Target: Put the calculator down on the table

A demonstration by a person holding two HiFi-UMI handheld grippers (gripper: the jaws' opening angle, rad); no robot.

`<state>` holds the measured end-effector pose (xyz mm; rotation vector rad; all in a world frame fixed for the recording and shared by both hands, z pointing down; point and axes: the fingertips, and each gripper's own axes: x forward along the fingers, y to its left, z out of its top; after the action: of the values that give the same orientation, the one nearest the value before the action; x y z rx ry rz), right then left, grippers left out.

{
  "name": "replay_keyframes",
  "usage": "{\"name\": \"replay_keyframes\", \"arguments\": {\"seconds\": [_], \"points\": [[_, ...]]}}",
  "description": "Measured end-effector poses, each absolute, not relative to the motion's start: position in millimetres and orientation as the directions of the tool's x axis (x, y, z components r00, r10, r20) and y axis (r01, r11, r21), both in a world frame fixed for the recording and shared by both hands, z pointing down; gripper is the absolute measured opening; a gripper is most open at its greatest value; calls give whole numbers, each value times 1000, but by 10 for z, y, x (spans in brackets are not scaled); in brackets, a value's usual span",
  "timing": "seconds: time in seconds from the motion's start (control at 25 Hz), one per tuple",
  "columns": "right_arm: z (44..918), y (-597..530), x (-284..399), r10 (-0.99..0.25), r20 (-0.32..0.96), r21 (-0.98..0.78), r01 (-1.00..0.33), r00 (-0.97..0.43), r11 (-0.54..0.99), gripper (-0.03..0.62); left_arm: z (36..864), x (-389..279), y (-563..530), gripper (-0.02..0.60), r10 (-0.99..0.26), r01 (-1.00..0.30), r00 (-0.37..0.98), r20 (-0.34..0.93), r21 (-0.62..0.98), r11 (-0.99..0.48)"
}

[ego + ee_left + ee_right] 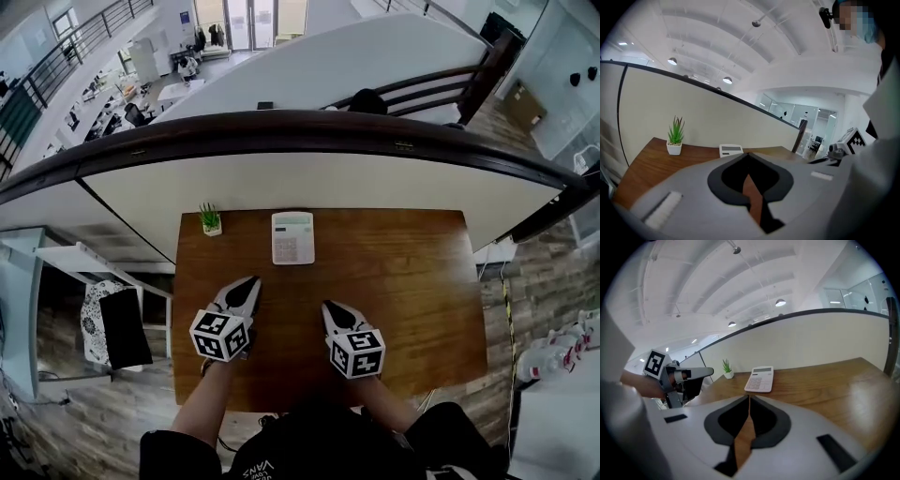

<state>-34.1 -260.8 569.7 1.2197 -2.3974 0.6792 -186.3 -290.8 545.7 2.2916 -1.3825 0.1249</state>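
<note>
Calculator [292, 237] lies flat at the table's [412, 281] far edge, lengthwise ahead; left gripper [250, 280] slightly nearer than right gripper [327, 306]; both jaws together, empty.

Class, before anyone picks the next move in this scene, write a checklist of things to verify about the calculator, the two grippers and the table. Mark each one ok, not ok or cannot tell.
1. The calculator lies flat on the table, keys up: ok.
2. The left gripper has its jaws together with nothing between them: ok.
3. The right gripper has its jaws together with nothing between them: ok.
4. Both grippers are apart from the calculator, on the near side of the table: ok.
5. The potted plant stands upright beside the calculator, not touching it: ok.
6. Whether the calculator's screen shows anything: cannot tell.
</note>
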Motion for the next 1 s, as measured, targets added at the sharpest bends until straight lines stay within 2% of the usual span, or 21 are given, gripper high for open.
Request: {"name": "replay_keyframes", "arguments": {"seconds": [0.32, 1.0], "points": [[5524, -1975, -459, -631, 497, -213, -789, -595, 577, 17, 5319, -1779, -1975, 11, -829, -852, 493, 263, 337, -400], [5548, -718, -412, -612, 519, -174, -775, -596, 607, 14, 5421, -1926, -409, 11, -869, -872, 411, 277, 398, -285]]}}
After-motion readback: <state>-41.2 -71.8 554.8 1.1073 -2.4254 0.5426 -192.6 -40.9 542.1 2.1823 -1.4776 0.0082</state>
